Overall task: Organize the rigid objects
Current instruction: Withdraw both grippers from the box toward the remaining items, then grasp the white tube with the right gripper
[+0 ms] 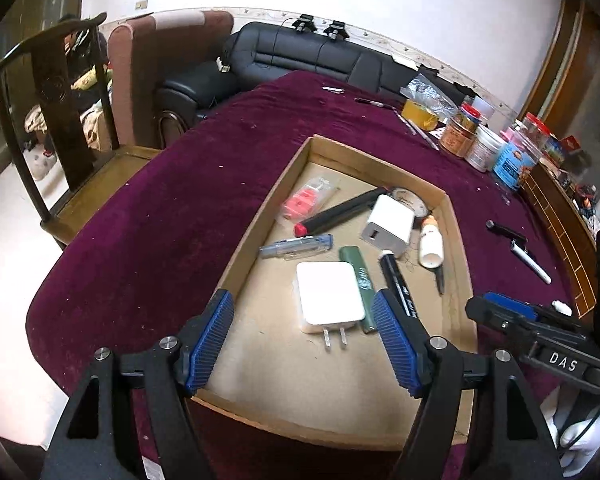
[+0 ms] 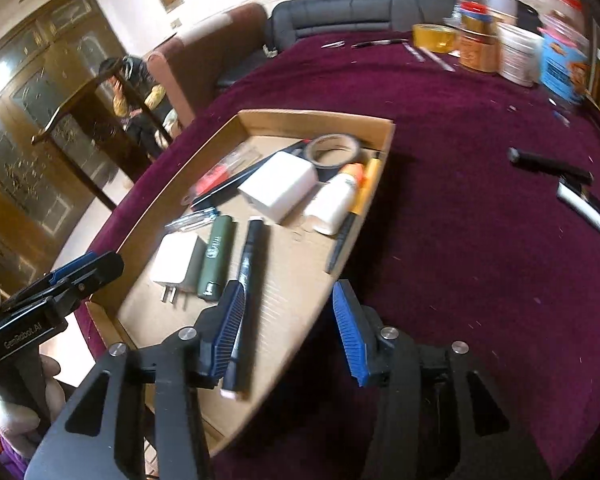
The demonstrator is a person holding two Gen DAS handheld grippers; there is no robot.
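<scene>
Found a black pen [image 2: 548,166] and a white marker [image 2: 588,216] lying outside the tray [image 1: 260,222], on the cloth [image 1: 160,220] to its right, close together. Could not settle whether touching. Judged these the next items to bring in. Read both long axes as running from far left to near right, the pen flatter and the marker steeper.

Placed both to the far right of the right gripper [image 2: 288,292], well apart from it. Judged that hand the nearer of the two, so a reach rightward with the jaws set across the shaft appeared to be called for.

Found the right gripper's jaws apart, clamped on nothing. Noted a black marker [image 2: 252,272] lying in the tray alongside its left finger; contact not determinable through blur.

Found the left gripper [image 1: 302,300] likewise spread and empty, hanging over a charger [image 1: 330,296] and a lighter [image 1: 360,280] inside the tray.

Recorded the white marker's near end as cut off at the edge of the right wrist view. Recorded the jars [image 1: 480,148] at the far right as smeared in that view, labels unreadable.
</scene>
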